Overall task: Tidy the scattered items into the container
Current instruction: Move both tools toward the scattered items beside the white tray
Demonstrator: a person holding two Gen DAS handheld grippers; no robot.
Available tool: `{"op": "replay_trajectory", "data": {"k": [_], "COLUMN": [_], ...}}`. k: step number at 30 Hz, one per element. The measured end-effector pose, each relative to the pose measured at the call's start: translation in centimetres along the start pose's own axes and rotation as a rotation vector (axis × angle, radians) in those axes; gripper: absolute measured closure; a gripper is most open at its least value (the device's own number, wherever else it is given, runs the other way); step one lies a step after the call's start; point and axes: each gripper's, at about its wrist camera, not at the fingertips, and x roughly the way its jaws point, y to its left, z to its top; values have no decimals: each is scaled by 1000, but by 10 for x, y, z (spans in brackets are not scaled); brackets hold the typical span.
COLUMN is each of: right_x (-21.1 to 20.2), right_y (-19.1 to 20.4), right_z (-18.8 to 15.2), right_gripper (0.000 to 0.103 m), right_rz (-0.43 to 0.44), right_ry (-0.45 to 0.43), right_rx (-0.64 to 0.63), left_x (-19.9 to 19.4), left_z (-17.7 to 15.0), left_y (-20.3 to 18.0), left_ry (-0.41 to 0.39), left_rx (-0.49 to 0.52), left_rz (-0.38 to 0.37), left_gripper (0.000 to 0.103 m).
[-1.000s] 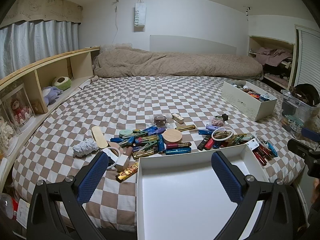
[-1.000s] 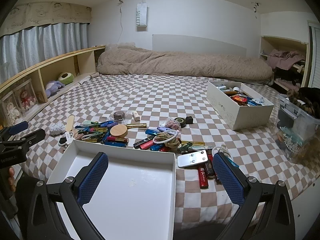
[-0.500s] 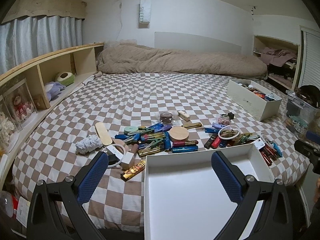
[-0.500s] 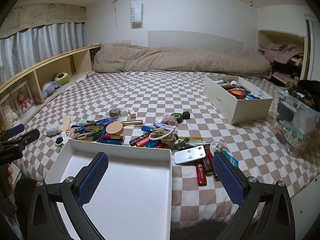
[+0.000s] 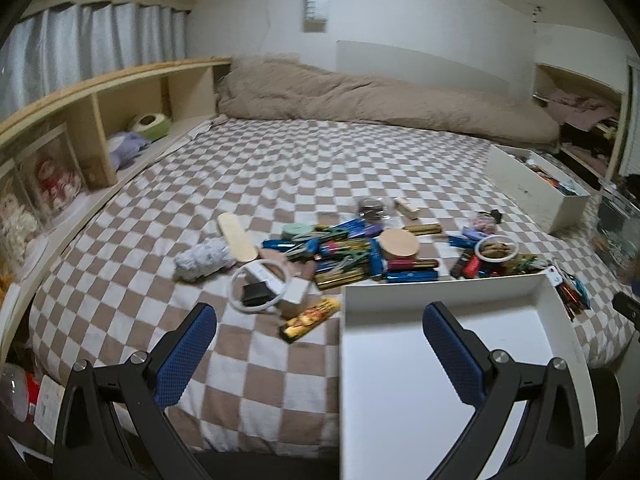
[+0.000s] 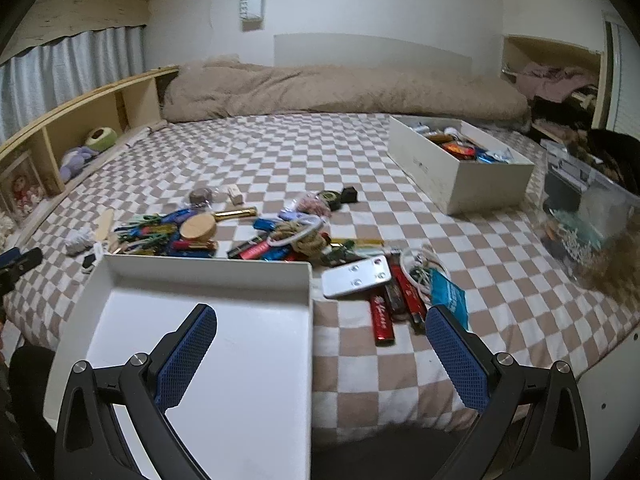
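Left wrist: tray [image 5: 448, 400] under right fingers [image 5: 452, 356].

My empty tray [image 5: 444, 292] sits on the near edge of the bed [image 5: 304, 168], with the scattered items [image 5: 352, 254] heaped just behind its far rim and spilling past its left and right corners. My left claw [image 5: 320, 354] hangs over the tray's left rim, my right claw [image 6: 322, 356] over its right rim. A filled box [image 6: 460, 176] stands well apart at the far right, in front of the rolled duvet [image 6: 340, 90], and a shelf [image 5: 92, 120] runs along the bed's left side.
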Motion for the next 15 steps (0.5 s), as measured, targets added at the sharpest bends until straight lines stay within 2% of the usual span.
{"op": "replay_trajectory", "data": {"k": [8, 12, 15], "right_x": [14, 20, 24], "right_y": [-22, -32, -37], "right_z": [-6, -10, -11], "right_gripper": [0, 0, 0], "right_rz": [-41, -52, -59], "right_ry": [33, 47, 59], "right_rx": [39, 61, 73], "left_x": [18, 29, 40], "left_z": [-7, -12, -13], "left_y": [38, 50, 55], "left_ry": [58, 100, 136], "left_rx": [-14, -11, 9], "left_rz": [58, 58, 28], "left_gripper": [0, 0, 0]}}
